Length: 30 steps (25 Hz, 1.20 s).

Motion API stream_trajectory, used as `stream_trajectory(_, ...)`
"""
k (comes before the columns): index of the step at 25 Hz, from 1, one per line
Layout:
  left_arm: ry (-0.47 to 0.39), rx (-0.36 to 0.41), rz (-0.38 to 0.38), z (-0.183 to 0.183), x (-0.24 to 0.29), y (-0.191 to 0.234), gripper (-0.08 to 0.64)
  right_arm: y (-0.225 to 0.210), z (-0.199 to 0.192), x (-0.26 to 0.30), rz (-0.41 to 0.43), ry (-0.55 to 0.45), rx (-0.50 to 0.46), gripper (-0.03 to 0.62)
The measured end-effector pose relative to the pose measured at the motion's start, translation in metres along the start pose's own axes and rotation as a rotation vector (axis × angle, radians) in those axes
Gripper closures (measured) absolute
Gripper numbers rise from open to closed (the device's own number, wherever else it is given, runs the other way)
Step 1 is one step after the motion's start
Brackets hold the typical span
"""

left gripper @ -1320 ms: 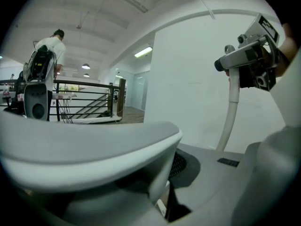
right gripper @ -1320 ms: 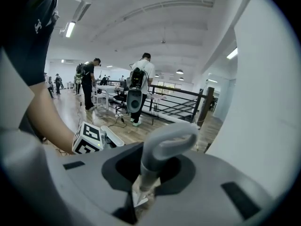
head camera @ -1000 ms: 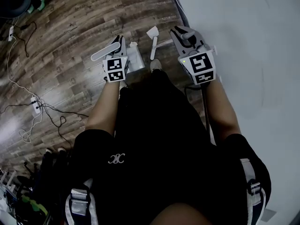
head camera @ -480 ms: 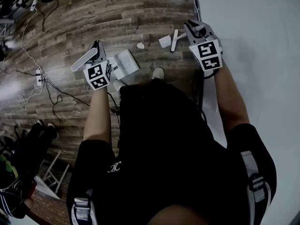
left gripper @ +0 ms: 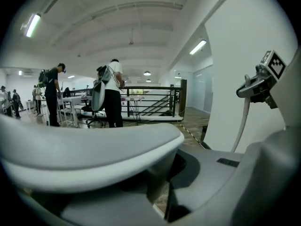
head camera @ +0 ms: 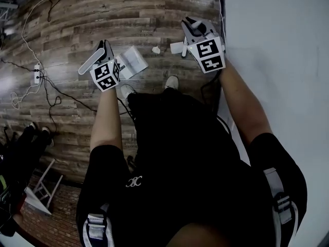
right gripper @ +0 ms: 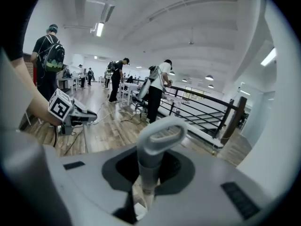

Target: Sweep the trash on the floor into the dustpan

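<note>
Trash: a small white scrap (head camera: 156,49) lay on the wooden floor (head camera: 77,14), between the dustpan and the brush head.
Dustpan: white (head camera: 132,63), held low, just left of the scrap and apart from it.
Left tool (head camera: 104,53): pressed together on the dustpan's long pale handle (left gripper: 94,149).
Right tool (head camera: 193,31): clamped on the brush (right gripper: 155,145) by its grey, loop-ended handle.
Brush head (head camera: 177,48): white, just right of the scrap.

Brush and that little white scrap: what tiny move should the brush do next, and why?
Probably a short sweep of the brush to the person's left, toward the dustpan. The white scrap lies on the floor between the two, not yet in the pan, and the pan's open side seems to face it.
</note>
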<state>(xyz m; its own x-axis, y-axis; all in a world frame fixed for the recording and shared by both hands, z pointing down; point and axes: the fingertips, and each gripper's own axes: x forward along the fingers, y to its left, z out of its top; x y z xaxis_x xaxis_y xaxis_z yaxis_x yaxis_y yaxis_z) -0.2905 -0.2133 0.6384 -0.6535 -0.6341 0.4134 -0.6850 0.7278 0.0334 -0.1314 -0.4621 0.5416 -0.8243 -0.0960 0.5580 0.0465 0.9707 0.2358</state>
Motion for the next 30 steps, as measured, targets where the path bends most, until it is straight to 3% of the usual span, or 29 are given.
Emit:
stream_trajectory(9, -0.029, -0.042, -0.030, -0.009, -0.022, 0.027, 0.520, 0.146, 0.094, 0.045, 0.310, -0.084, -0.087, 0.531)
stream_trajectory(16, -0.020, -0.065, -0.048, -0.021, -0.037, 0.051, 0.520, 0.215, 0.127, 0.044, 0.367, -0.121, -0.095, 0.531)
stream_trajectory(25, -0.028, 0.050, -0.063, 0.024, -0.042, 0.061, 0.520, 0.159, 0.179, -0.011, 0.270, -0.212, 0.013, 0.529)
stream_trajectory(30, -0.022, 0.058, -0.067, 0.079, -0.060, 0.052, 0.520, 0.123, 0.200, -0.040, 0.193, -0.256, 0.073, 0.531)
